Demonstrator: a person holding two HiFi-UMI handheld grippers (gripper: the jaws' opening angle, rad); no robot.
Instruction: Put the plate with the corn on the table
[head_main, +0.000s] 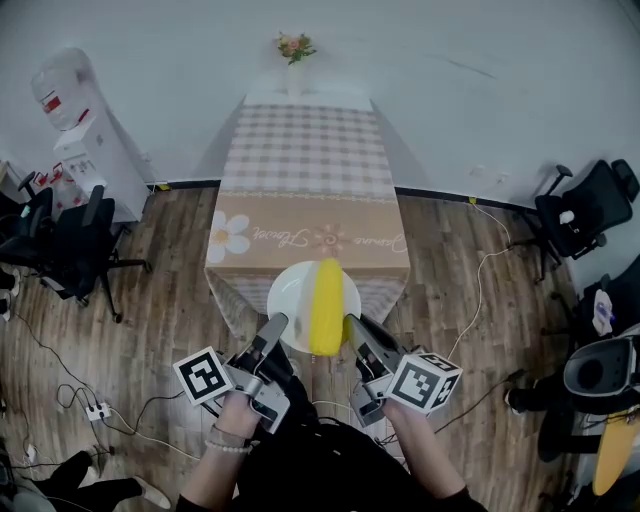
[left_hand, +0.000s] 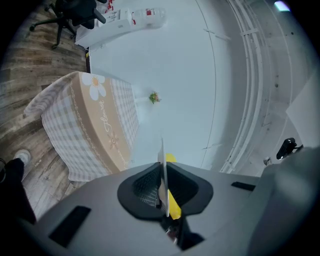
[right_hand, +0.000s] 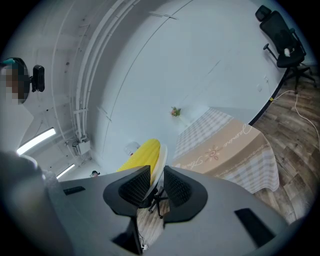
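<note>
Closest to me in the head view, the left gripper (head_main: 277, 323) and the right gripper (head_main: 353, 326) pinch opposite sides of the white plate (head_main: 292, 296), and the corn cob (head_main: 327, 306) lies across it. I see the plate held in the air at the near end of the table (head_main: 305, 150), in front of its checked cloth (head_main: 300, 235), not set down.

Left gripper view: jaws nearly together, clamped on the plate's thin rim, seen edge-on, corn just beyond.

Right gripper view: jaws somewhat wider, closed on the rim, corn beside them.
</note>
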